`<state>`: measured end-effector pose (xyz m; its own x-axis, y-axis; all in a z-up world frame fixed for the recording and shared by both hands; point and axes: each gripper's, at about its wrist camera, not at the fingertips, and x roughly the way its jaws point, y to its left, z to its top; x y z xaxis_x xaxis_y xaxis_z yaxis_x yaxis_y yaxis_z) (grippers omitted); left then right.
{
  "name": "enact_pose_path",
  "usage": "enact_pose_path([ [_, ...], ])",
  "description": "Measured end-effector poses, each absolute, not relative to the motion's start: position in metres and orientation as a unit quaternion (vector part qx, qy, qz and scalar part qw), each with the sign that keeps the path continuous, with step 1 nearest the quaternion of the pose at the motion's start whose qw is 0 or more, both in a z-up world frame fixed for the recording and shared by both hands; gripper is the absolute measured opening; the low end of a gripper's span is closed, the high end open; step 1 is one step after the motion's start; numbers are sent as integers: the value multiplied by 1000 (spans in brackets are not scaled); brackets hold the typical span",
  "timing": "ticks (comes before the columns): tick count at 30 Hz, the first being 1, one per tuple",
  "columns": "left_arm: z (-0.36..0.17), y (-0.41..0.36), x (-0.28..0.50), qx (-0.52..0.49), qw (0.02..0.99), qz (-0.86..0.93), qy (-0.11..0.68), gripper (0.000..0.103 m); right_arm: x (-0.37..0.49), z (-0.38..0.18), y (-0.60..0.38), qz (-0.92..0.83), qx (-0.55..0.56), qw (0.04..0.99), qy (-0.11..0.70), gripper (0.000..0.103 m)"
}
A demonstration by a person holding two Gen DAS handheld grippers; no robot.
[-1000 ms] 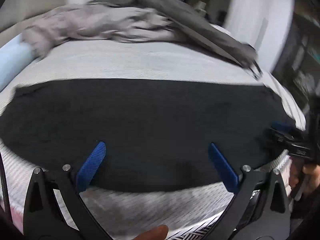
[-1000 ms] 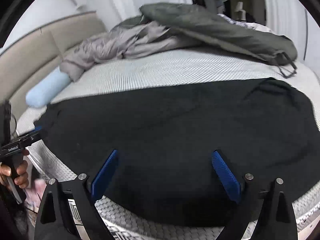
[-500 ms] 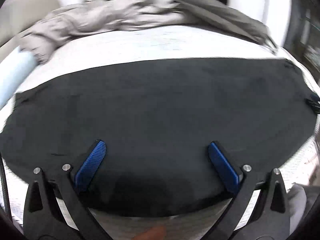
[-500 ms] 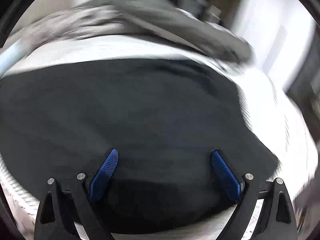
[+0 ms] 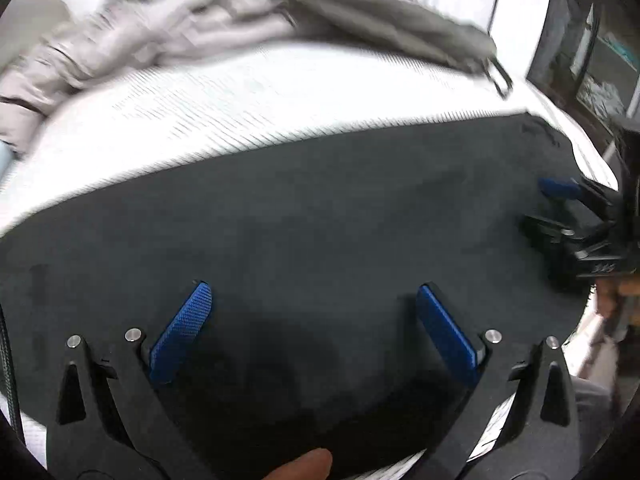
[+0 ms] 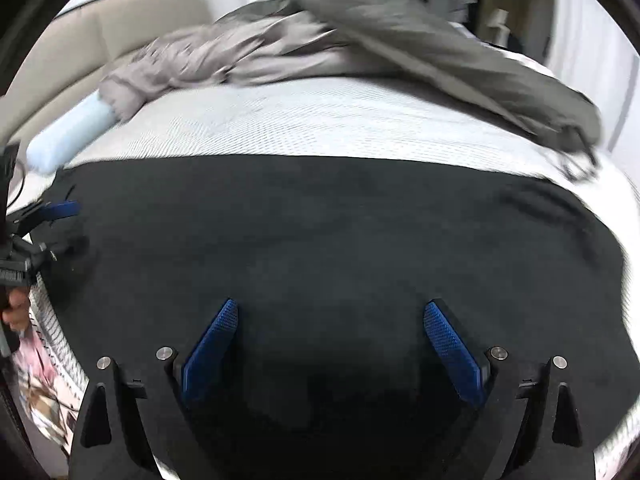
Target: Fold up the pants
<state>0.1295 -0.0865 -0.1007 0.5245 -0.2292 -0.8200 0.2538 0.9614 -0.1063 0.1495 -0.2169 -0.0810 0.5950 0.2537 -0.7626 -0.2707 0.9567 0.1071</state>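
**Both hand-held grippers spread wide over the black pants on the bed**

The pants [image 6: 340,248] lie flat across the near part of the bed [image 6: 320,120], as one long dark band from 9 o'clock to 3 o'clock in both views. I think they are spread this way so that the cloth is smooth and the edges are easy to find before a fold is made. A heap of grey clothes [image 6: 360,40] lies well apart from them, toward 12 o'clock, and a light blue roll [image 6: 68,136] rests near 10 o'clock by the headboard; this leaves the near part of the mattress to the pants alone.

The left hand-held gripper [image 5: 314,336] hangs over the near edge of the pants with its two blue fingers far apart, and nothing is between them. The right hand-held gripper [image 6: 340,352] is in the same pose over the cloth, spread and holding nothing. Each one points forward across the bed toward 12 o'clock.

In the left view the right one appears at 3 o'clock, at the end of the pants. In the right view the left one appears at 9 o'clock, at the other end. So the two seem to stand one at each end of the pants, probably to take hold there. Whether the fingers touch the cloth I cannot tell.
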Motion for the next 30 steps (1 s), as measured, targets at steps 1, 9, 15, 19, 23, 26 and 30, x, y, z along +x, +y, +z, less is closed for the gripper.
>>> enact_pose_path([
  [1, -106, -90, 131, 18, 868, -138, 476, 102, 157, -84, -211, 149, -18, 891, 429, 96],
  [9, -119, -4, 135, 22, 884, -77, 460, 102, 168, -100, -302, 24, -44, 894, 445, 93],
  [15, -119, 54, 146, 27, 881, -13, 472, 102, 166, -102, -331, 23, -37, 896, 441, 82],
  [19, -99, 38, 154, 6, 884, -54, 464, 102, 166, -78, -282, 40, -51, 899, 433, 85],
  [23, -94, -17, 186, 45, 880, -104, 461, 102, 175, -67, -227, 93, -67, 896, 428, 88],
  [26, -117, -50, 213, 101, 856, -123, 493, 102, 207, -83, -179, 132, -86, 875, 458, 88],
  [30, -124, -38, 222, 99, 850, -123, 502, 103, 228, -100, -165, 142, -123, 861, 472, 91],
])
